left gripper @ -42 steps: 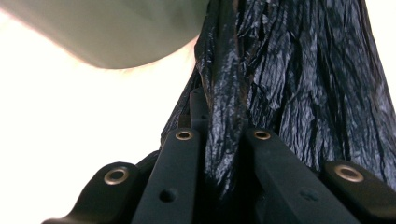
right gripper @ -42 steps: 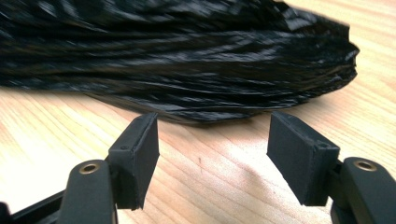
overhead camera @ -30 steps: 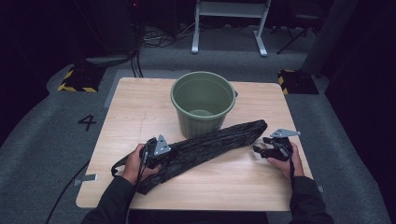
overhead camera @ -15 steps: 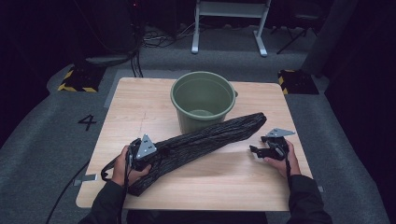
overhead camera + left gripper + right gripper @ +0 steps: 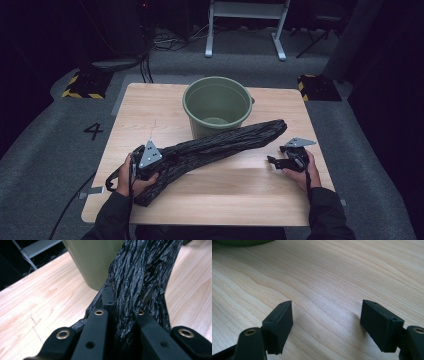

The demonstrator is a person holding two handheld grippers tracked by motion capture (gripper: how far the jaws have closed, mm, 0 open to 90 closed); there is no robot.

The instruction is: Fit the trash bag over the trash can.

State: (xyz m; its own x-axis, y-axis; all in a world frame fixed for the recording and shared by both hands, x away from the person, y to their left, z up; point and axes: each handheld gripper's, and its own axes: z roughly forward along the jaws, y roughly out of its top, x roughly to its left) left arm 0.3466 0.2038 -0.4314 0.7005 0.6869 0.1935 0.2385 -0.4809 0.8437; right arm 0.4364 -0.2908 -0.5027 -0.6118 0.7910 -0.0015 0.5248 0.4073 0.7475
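Since a second ago the left claw point(image 5: 165, 160) has pulled its end of the black plastic bag point(image 5: 220, 145) away from the green bucket point(image 5: 217, 105) toward the near left part of the counter point(image 5: 240, 195), and the bag's far tip has slipped clear of the right claw point(image 5: 272, 161), whose jaws have just been opening with nothing between them. Now the bag lies as one long crumpled roll across the counter in front of the bucket, its far end up near the bucket's right side and its near end down by the person's left hand point(image 5: 131, 175). At its middle the roll passes just in front of the bucket's wall; whether it touches the wall I cannot tell. In the left gripper view the left claw point(image 5: 120, 315) is clamped tight on the bag point(image 5: 140, 277), the wrinkled plastic squeezed between the two black jaws, with the bucket point(image 5: 92, 260) rising just behind. In the right gripper view the right claw point(image 5: 327, 317) stands wide apart over bare wood point(image 5: 332, 277), and it sits right of the bucket, apart from the bag's tip.
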